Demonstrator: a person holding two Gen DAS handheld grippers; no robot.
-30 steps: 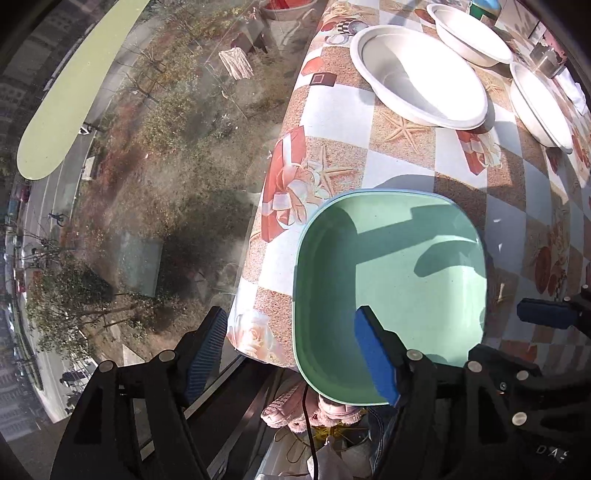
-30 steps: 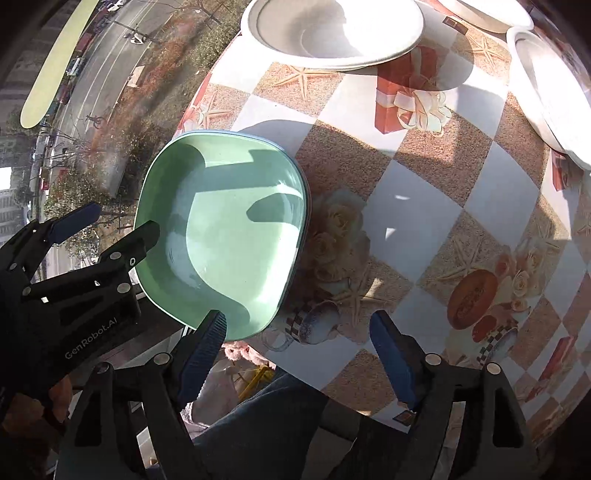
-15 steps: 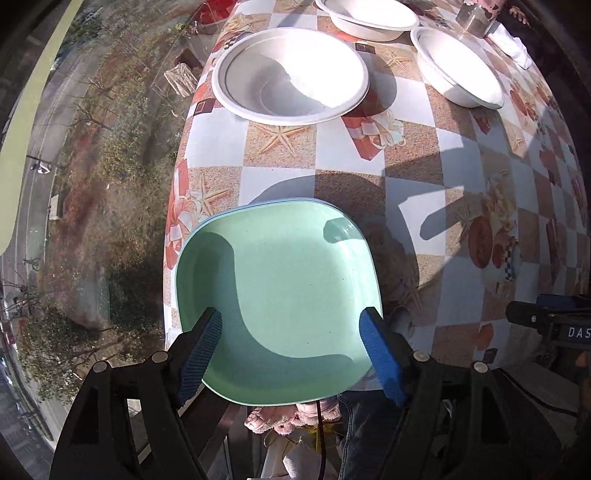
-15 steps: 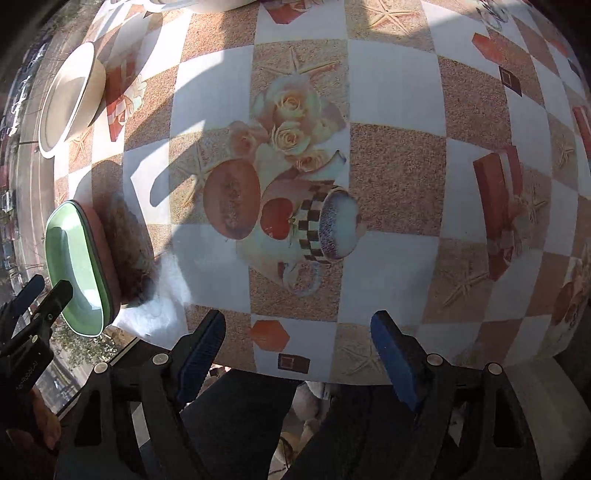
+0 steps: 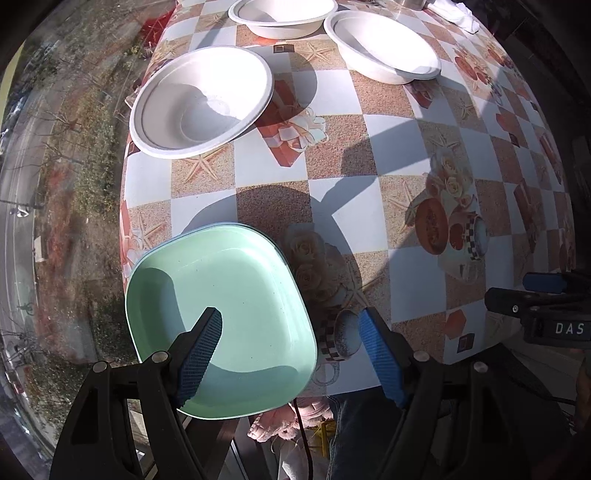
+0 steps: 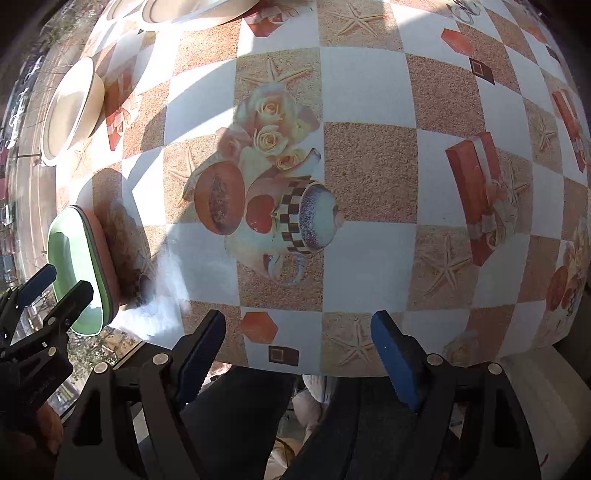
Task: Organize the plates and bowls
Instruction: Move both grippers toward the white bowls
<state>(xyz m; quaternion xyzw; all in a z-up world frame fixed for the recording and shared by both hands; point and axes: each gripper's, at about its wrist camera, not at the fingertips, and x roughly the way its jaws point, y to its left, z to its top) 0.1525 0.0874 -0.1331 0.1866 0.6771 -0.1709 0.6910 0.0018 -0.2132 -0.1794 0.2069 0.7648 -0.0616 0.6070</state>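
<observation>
A pale green square plate [image 5: 236, 306] lies at the near left corner of the table, overhanging the edge, with a bluish rim showing beneath it. My left gripper [image 5: 291, 350] is open just above it; one finger [image 5: 201, 343] hangs over the plate and the other is past its right edge. Three white bowls stand farther back: one [image 5: 201, 101] at the left edge, one [image 5: 382, 44] to the right, one [image 5: 280, 16] behind. My right gripper [image 6: 297, 354] is open at the table's front edge over bare cloth, holding nothing. The green plate [image 6: 74, 266] and left gripper [image 6: 37, 295] show at the far left of the right wrist view.
The patterned checkered tablecloth [image 6: 369, 166] covers the table. Beyond its left edge a street far below [image 5: 55, 221] shows, as if through a window. A white cloth [image 5: 454, 14] lies at the back right. A person's legs [image 6: 258, 424] are below the front edge.
My left gripper has shifted right, so the plate now sits under its left finger. My right gripper swung right, away from the plate, over the bare middle of the cloth.
</observation>
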